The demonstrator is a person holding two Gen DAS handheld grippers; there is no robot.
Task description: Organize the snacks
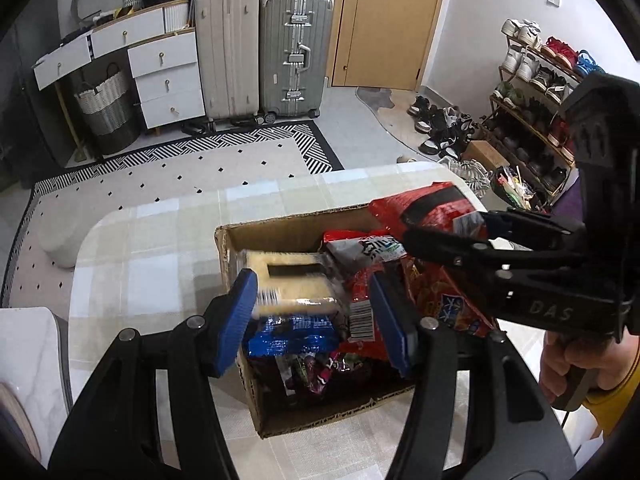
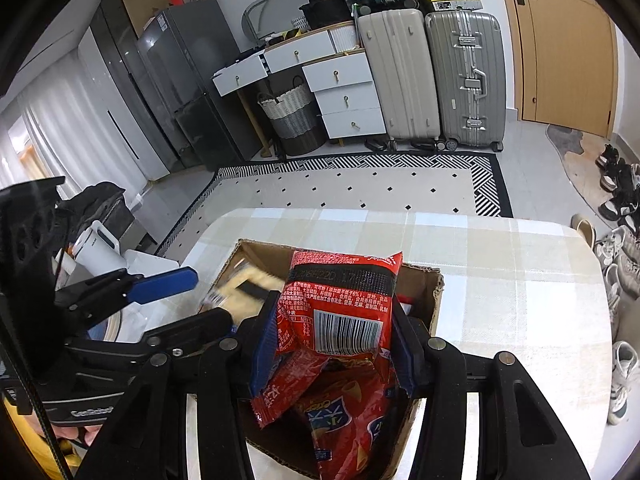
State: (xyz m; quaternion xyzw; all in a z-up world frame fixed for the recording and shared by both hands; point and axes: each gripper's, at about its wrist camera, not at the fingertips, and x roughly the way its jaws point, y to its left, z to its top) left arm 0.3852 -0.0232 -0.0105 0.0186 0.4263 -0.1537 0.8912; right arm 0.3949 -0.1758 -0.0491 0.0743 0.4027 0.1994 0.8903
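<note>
Snacks filled a cardboard box (image 1: 280,236) on the checked counter (image 1: 160,248) as both grippers worked over it. The left gripper (image 1: 316,320), its blue pads roughly half apart, was clamped on a clear-wrapped beige packet (image 1: 292,280), with one pad at each end of the packet. Just below that packet, between the same fingers, lay a blue packet (image 1: 292,338), and darker wrappers (image 1: 316,368) sat deeper in the box beneath the gripper. To that gripper's right stood a red pouch with a barcode (image 1: 362,312), touching the inner face of its right finger.

The right gripper (image 2: 332,340), likewise partly open, gripped a red bag (image 2: 344,300) by its two side edges, barcode side facing the camera, the bag upright and rising past the fingertips above the box (image 2: 434,284). Directly under the gripper, inside the box, rested a red-and-blue snack bag (image 2: 340,412) and a smaller red sachet (image 2: 276,392). In the left wrist view the right gripper (image 1: 452,232) reached in from the right, held by a hand (image 1: 576,364) in a yellow sleeve. In the right wrist view the left gripper (image 2: 224,292) came in from the left, near the beige packet (image 2: 244,284).
</note>
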